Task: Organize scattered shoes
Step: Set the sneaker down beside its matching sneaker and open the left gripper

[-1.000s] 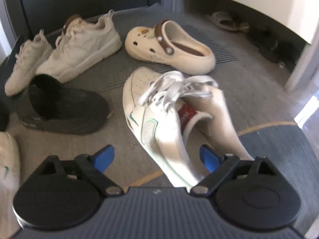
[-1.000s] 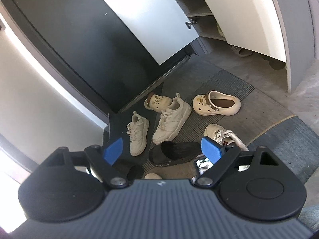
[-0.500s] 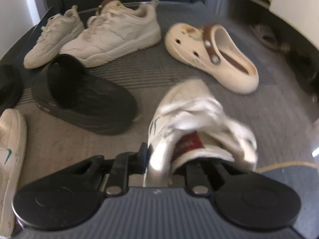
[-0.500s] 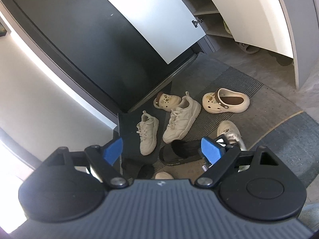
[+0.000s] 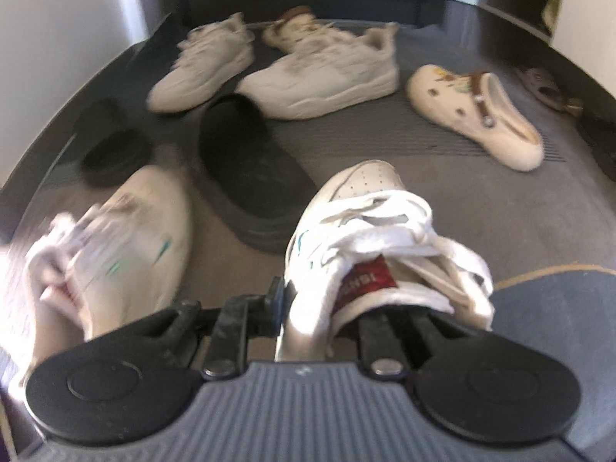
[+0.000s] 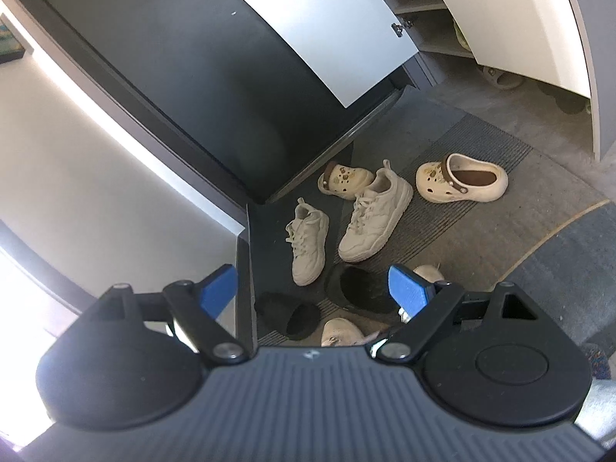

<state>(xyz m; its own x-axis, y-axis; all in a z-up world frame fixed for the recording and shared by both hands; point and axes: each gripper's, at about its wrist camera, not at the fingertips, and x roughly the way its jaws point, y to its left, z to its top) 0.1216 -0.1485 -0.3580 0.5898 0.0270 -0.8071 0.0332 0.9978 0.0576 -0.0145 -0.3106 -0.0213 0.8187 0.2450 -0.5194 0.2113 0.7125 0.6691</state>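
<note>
Left wrist view: left gripper (image 5: 308, 308) angled steeply down, clenched on the heel collar of a white lace-up sneaker with red tongue label (image 5: 358, 238), over the grey ribbed floor mat (image 5: 442, 138).
Right wrist view: right gripper (image 6: 313, 290) tilted down, jaws spread wide, holding nothing, above a black slide sandal (image 6: 358, 288).

White green-trimmed sneaker (image 5: 358, 231) clamped at heel; other shoes scattered on mat.

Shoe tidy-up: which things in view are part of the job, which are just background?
Job:
- white sneaker in left claw
- its mate
- black slide
- cream clog
- beige sneakers

Background:
- cabinet door
- mat
</note>
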